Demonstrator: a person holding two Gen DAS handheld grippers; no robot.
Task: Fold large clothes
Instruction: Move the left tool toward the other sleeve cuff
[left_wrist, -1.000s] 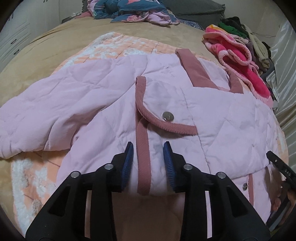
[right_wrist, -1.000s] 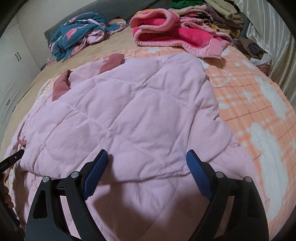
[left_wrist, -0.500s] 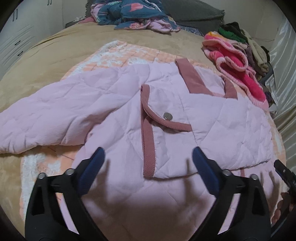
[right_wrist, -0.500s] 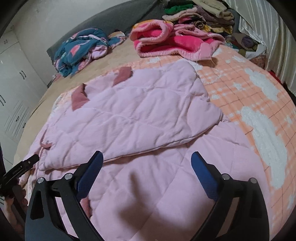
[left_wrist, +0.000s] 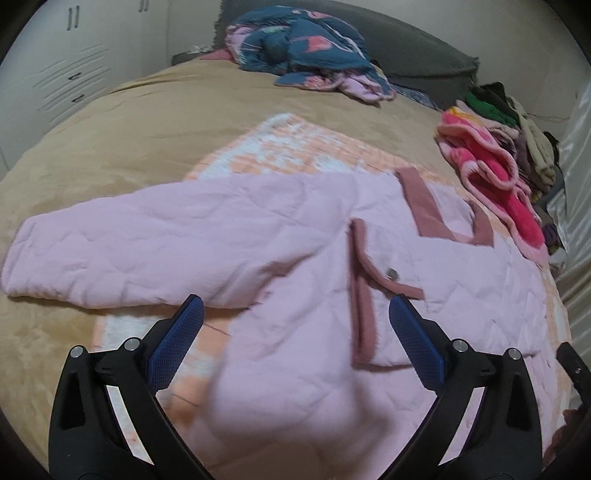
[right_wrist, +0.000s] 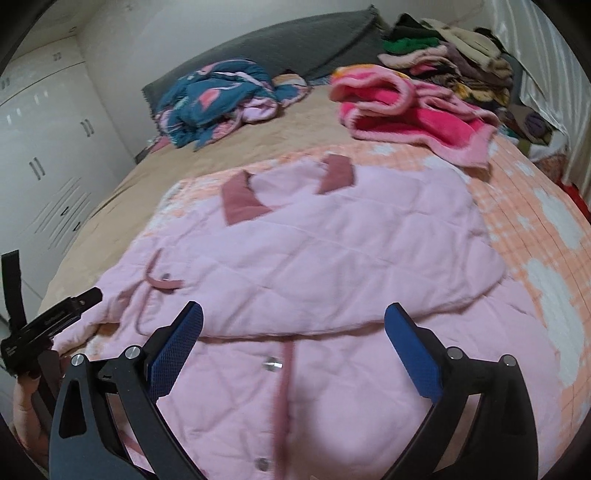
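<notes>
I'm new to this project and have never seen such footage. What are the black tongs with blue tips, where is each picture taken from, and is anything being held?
No robot here: a person holds a hand tool with two fingers in each hand, and a wide-angle camera on each tool looks forward along its fingers. One picture comes from the left gripper, the other from the right gripper. The blue parts are its grip pads.

Both look down at a bed where a pink quilted jacket with darker pink trim lies on an orange checked blanket. One sleeve is stretched out to the side; the other side is folded over the front. Farther back lie a blue garment, a bright pink one and a pile of clothes.

Both grippers are open, above the jacket; nothing is held.
</notes>
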